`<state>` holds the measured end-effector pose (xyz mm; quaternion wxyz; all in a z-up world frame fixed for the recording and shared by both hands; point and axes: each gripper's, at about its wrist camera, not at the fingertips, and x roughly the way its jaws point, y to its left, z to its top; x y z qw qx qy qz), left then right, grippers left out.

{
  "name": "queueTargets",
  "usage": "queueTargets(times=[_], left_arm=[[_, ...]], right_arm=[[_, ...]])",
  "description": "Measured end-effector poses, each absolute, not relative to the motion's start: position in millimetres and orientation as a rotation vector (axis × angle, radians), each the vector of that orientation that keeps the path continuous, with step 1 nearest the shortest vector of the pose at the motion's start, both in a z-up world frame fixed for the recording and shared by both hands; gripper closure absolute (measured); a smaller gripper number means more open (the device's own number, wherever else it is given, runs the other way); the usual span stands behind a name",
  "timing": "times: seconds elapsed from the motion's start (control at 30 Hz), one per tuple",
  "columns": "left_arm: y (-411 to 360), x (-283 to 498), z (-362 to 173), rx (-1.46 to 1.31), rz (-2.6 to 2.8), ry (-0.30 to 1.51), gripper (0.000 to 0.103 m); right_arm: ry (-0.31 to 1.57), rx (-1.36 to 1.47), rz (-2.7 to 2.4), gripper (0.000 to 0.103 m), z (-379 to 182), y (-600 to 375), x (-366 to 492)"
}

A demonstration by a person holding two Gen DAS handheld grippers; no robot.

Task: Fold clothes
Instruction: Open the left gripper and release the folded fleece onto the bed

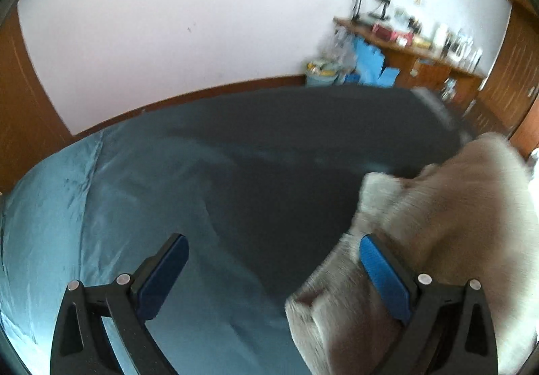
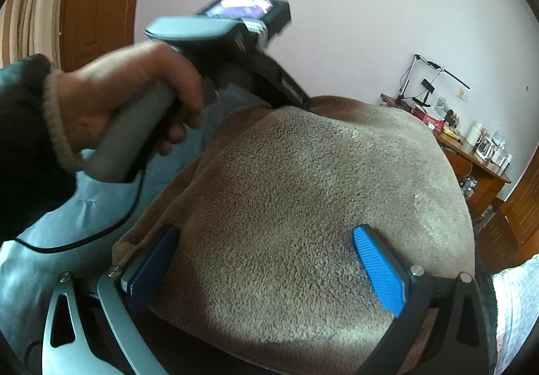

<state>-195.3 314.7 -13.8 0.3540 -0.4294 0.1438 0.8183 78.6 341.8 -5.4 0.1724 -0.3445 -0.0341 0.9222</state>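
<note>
left tool (image 1: 274, 269) gapes wide above the blue bed (image 1: 101, 206), the beige fleece garment (image 1: 438, 223) lying against its right finger. right tool (image 2: 266, 265) is spread too, the garment (image 2: 303, 190) between its fingers.

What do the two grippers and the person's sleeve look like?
Each gripper has black fingers with blue ribbed pads and silver bolts. The right gripper has one silver finger. The left gripper has a grey handle and a black cable. The sleeve is dark with a beige fleece cuff.
</note>
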Motion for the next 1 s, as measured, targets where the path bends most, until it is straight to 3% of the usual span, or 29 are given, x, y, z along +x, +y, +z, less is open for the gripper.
queueTargets(times=[0.13, 0.47, 0.8, 1.0], left_arm=[[284.7, -167.8, 5.0, -1.070, 2.011, 0.287, 0.000], [300.1, -124.0, -20.5, -0.972, 2.035, 0.506, 0.000], [239.1, -116.6, -8.2, -1.045, 2.102, 0.294, 0.000], [195.7, -84.4, 2.6, -0.943, 2.222, 0.229, 0.000]], right_arm=[[-0.091, -0.976, 2.619, 0.001, -5.6, 337.4, 80.7], [-0.066, -0.977, 2.632, 0.001, -3.9, 340.1, 80.8], [-0.016, -0.944, 2.665, 0.001, 1.2, 344.4, 86.2], [0.031, -0.902, 2.649, 0.001, 20.1, 337.0, 123.2]])
